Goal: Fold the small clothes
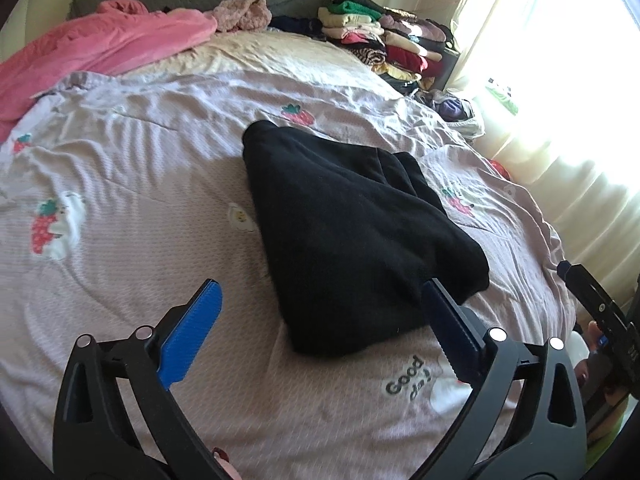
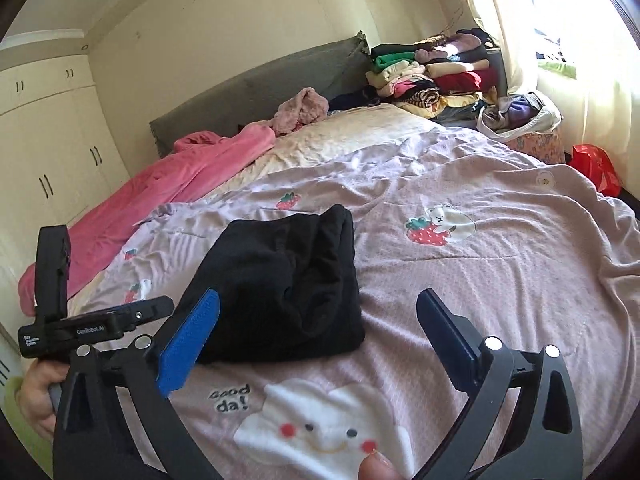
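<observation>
- Left gripper [image 1: 320, 300] spread wide, nothing between the blue pads, hung just short of the black garment's near edge.
- Right gripper [image 2: 318, 312] likewise agape, empty, close beside the garment's near corner.
- Folded black garment [image 1: 344, 232] flat on the lilac strawberry quilt [image 1: 140, 208], untouched.
- Beyond the garment: pink blanket [image 1: 100, 48], stacked clothes [image 1: 380, 36].

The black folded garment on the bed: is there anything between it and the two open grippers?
Nothing visible is in the way. The black folded garment lies alone on the pink strawberry-print quilt. The left gripper and right gripper are both open, with only bare quilt before them.
</observation>
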Tool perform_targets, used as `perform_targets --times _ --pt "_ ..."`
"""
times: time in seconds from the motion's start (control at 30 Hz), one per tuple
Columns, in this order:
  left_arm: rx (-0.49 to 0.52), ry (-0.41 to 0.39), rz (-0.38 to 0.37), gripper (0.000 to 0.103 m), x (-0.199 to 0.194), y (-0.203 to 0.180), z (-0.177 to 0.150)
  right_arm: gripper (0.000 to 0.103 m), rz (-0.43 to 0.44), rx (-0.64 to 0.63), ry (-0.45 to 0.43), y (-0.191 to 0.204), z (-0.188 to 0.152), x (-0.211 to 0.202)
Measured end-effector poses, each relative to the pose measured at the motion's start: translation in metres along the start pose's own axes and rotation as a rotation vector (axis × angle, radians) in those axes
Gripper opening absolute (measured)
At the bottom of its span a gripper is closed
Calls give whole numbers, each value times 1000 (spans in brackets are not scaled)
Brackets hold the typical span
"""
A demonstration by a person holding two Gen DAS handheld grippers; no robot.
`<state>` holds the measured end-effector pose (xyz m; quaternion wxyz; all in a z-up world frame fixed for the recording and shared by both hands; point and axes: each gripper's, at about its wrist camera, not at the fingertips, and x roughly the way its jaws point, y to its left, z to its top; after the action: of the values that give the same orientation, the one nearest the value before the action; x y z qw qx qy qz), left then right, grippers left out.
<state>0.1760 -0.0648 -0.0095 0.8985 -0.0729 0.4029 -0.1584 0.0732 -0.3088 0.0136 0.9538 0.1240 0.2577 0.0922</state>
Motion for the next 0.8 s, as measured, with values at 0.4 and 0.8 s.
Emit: perform_targets --times 0.4,0.8 --pt "35 -43 52 93 -53 5 -35 98 -11 -105 29 37 -20 -20" --pt "11 -53 61 93 -73 19 -71 98 -55 -143 94 51 -54 -21"
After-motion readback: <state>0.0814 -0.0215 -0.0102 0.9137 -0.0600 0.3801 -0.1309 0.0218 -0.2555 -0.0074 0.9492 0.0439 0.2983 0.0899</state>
